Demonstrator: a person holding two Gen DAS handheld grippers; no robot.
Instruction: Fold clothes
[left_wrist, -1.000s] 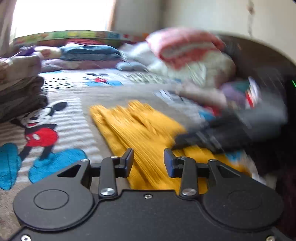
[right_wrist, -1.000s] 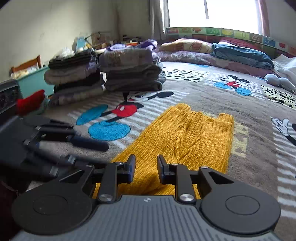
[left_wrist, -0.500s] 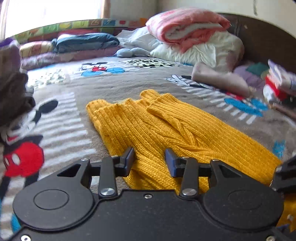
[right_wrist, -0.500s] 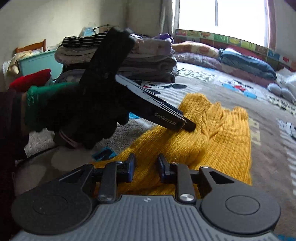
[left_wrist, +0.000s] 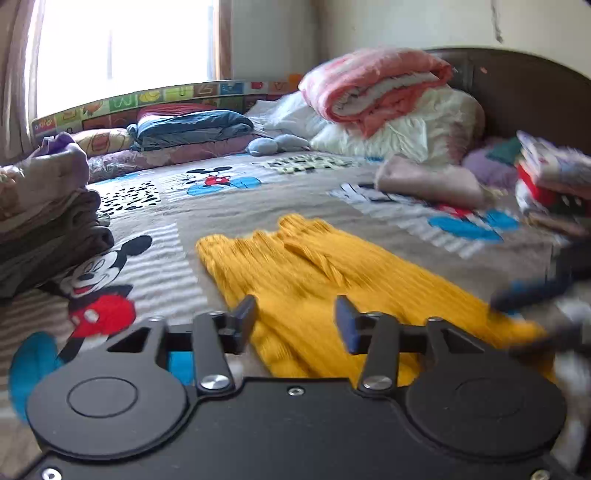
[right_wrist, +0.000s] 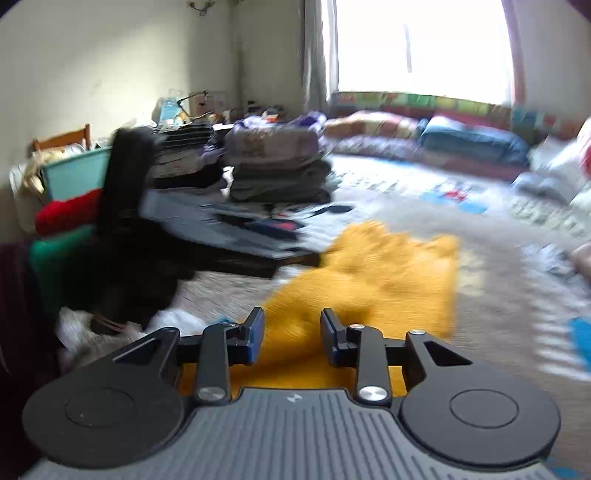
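A yellow knit sweater lies folded lengthwise on the Mickey Mouse bedspread. My left gripper is open and empty, hovering over the sweater's near end. In the right wrist view the sweater lies just ahead. My right gripper is open and empty above the sweater's near edge. The left gripper shows there as a dark blurred shape to the left of the sweater. The right gripper appears blurred at the right edge of the left wrist view.
A stack of folded clothes stands on the bed's left side, also in the left wrist view. Pillows and rolled blankets lie by the headboard. More clothes are piled at right. A teal bin stands beside the bed.
Both grippers have lifted and pulled back from the sweater, staying open. The left gripper has moved off the sweater toward its left side. The sweater lies as before.
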